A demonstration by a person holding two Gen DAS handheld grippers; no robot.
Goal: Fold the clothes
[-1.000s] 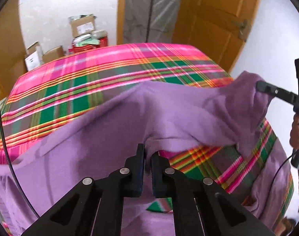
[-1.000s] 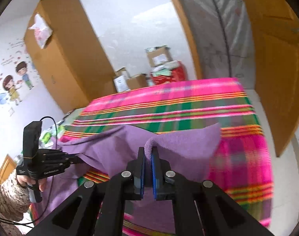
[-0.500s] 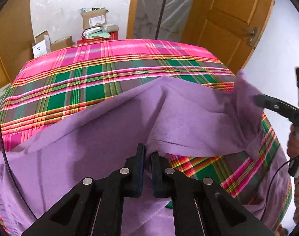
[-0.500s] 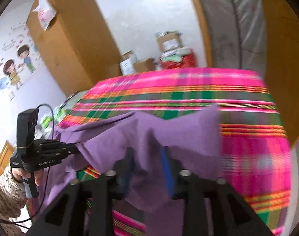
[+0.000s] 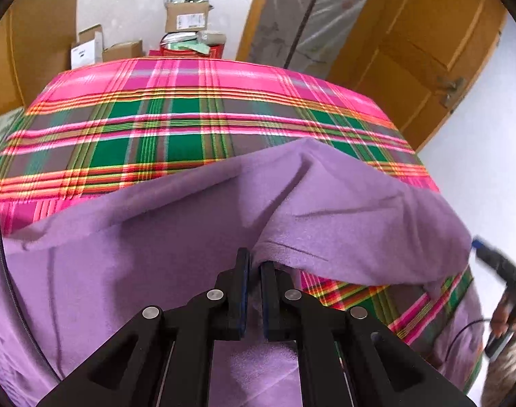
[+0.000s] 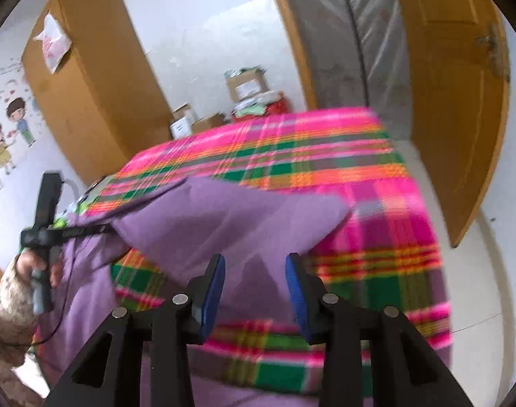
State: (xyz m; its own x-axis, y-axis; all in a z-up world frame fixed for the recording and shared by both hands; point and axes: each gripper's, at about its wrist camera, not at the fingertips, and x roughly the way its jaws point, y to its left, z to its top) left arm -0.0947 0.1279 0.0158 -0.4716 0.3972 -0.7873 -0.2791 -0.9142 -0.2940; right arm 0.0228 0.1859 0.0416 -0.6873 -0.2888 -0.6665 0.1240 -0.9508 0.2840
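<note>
The soft purple fleece garment (image 5: 196, 237) is lying folded over on the pink-and-green plaid tablecloth (image 5: 190, 118). Left gripper (image 5: 254, 264) is pinching a fold of it w/ jaws nearly together. Right gripper (image 6: 256, 268) has just been opening, blue pads (image 6: 215, 288) apart, cloth lying btwn them but not squeezed.

Garment (image 5: 176, 237) lies on table (image 5: 203, 108) (boxes (image 5: 186, 17) behind).
</note>
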